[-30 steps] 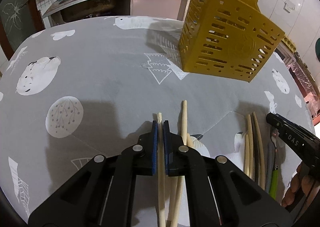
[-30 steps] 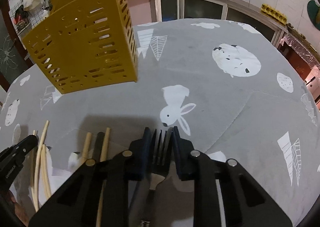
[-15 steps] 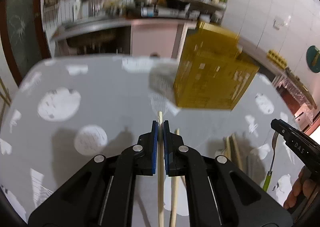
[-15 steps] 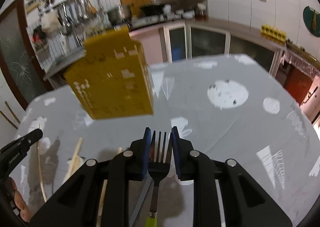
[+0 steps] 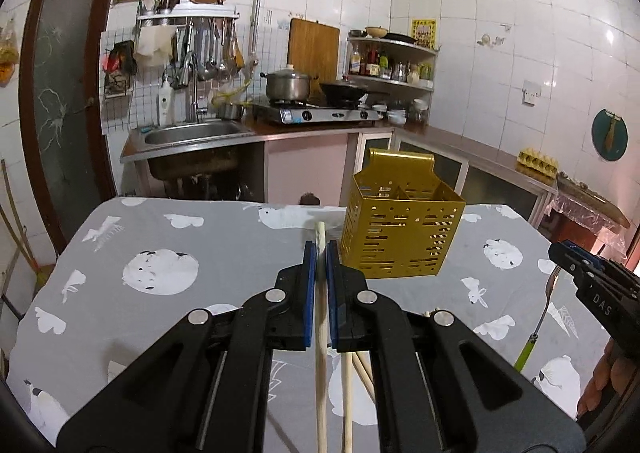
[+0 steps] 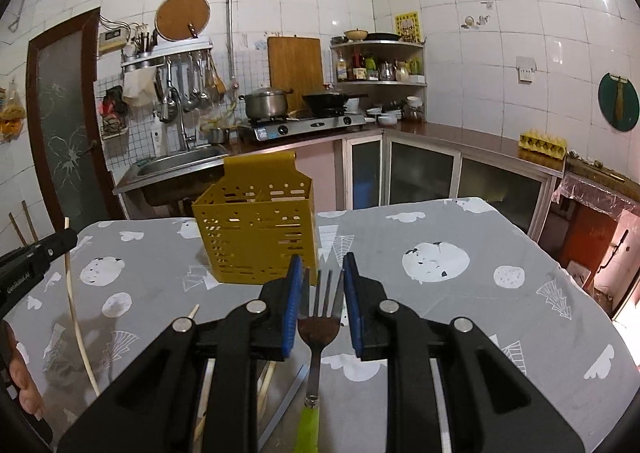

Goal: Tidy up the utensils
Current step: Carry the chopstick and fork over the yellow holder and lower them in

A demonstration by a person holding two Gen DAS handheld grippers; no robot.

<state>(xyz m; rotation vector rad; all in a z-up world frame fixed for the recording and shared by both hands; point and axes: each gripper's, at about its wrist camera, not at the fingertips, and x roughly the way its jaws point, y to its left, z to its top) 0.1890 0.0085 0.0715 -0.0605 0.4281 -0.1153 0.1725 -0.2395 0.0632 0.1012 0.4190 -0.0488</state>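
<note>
My left gripper (image 5: 318,249) is shut on a pale wooden chopstick (image 5: 321,333) and holds it above the table. My right gripper (image 6: 320,269) is shut on a fork (image 6: 319,317) with a green handle, also lifted. The fork (image 5: 538,323) and the right gripper (image 5: 560,253) show at the right of the left wrist view. The chopstick (image 6: 76,305) and the left gripper (image 6: 68,239) show at the left of the right wrist view. A yellow perforated utensil holder (image 5: 400,229) (image 6: 260,233) stands on the table ahead of both grippers.
More chopsticks (image 5: 352,381) lie on the grey patterned tablecloth (image 5: 160,237) below the left gripper. Loose sticks (image 6: 266,385) lie under the right gripper. A sink (image 5: 188,133) and a stove counter (image 5: 316,115) stand beyond the table.
Both grippers have risen well above the table with the chopstick and the fork. The views have tilted up from the tablecloth to the kitchen. The holder now looks farther away and upright.
</note>
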